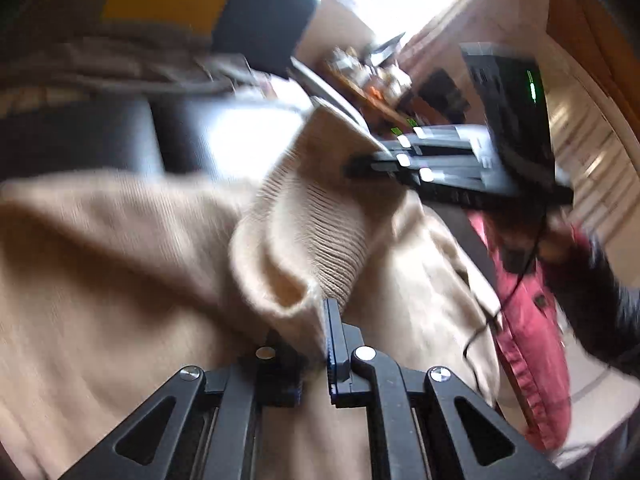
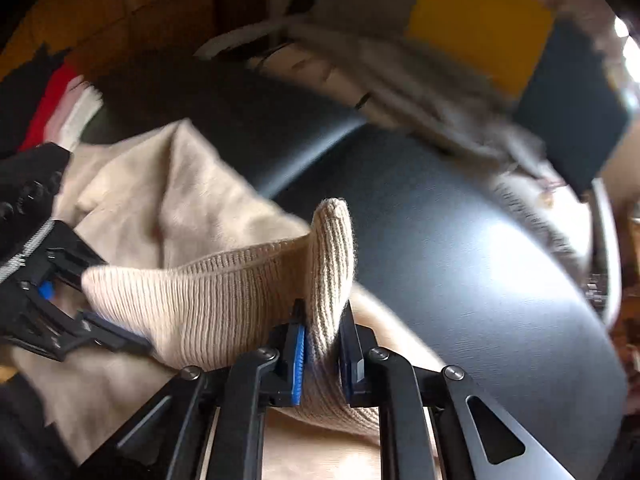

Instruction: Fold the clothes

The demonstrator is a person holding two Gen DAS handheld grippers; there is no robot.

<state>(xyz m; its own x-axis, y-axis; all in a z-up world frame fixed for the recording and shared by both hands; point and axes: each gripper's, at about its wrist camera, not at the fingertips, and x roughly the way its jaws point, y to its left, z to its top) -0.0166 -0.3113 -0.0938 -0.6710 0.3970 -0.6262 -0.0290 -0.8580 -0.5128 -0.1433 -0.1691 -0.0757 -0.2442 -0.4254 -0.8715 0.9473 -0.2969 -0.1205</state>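
Nearest my right wrist camera, black linkage arms lead to the right gripper (image 2: 322, 344), its blue pads clamped on the ribbed hem of a beige knit sweater (image 2: 192, 304). That sweater lies bunched across a dark round table (image 2: 460, 264), the biggest thing I see. My left gripper (image 1: 316, 348) is closed on another fold of the hem. A red cushion (image 1: 528, 320) sits off to the right in the left view. I can make out no containers through the blur
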